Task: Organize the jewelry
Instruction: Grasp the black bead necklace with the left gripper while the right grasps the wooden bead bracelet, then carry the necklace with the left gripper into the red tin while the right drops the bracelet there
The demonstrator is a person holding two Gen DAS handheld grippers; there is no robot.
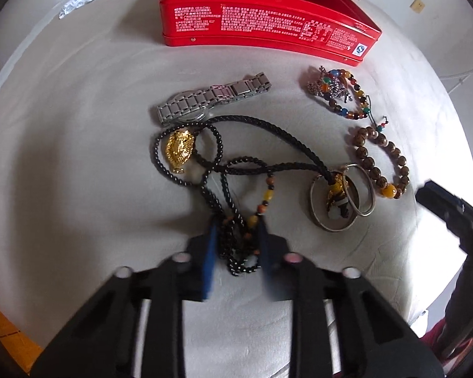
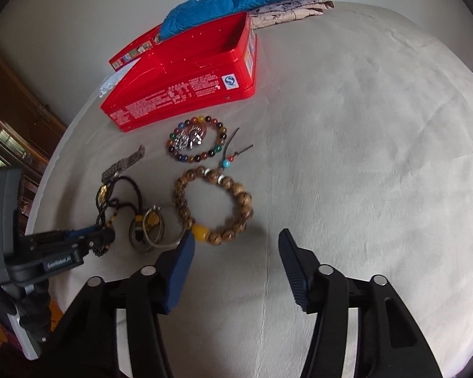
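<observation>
Grey cloth surface [image 2: 347, 126] carries jewelry. L gripper [image 1: 238, 239] clenched on black bead necklace [image 1: 186, 179] bunch, near edge. R gripper [image 2: 235, 242] released, jaws apart astride wooden bead bracelet [image 2: 214, 208], w/o contact. Watch [image 1: 211, 97], rings [image 1: 340, 198] nearby; red tin [image 1: 261, 19] behind.

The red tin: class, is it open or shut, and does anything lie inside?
Open: the red tin has no lid on, and its bare red inner walls show. The floor that shows holds nothing; the rest is hidden.
</observation>
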